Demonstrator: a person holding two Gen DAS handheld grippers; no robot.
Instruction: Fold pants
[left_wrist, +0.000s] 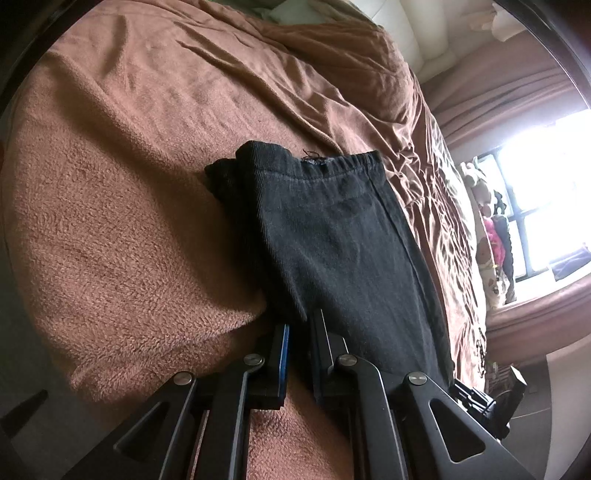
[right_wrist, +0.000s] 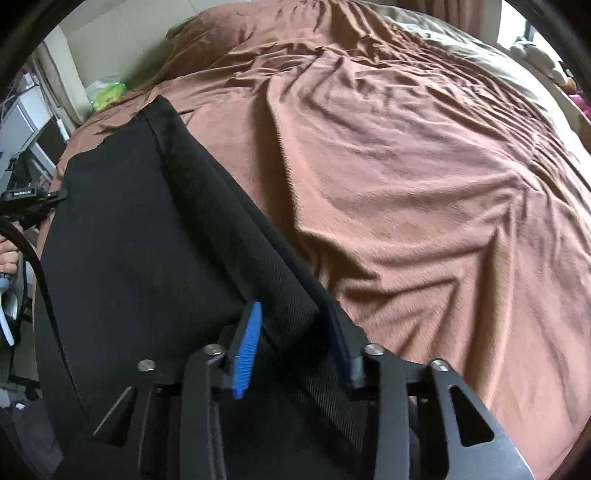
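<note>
No legible text — device label too blurred

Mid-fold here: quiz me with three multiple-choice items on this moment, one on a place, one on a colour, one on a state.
1. Where do the pants lie?
A. on a brown blanket on the bed
B. on a wooden floor
C. over a chair back

2. What colour are the pads of the right gripper?
A. red
B. blue
C. yellow

3. How does the left gripper stand?
A. wide open above the bed
B. nearly shut at the near edge of the pants
C. holding a hanger

Answers:
1 A, the black cloth rests on the blanket in the left wrist view.
2 B, a ribbed blue pad shows on the near finger, with a fold of the pants between the jaws.
3 B, only a thin gap shows between its jaws, with cloth running into it.
</note>
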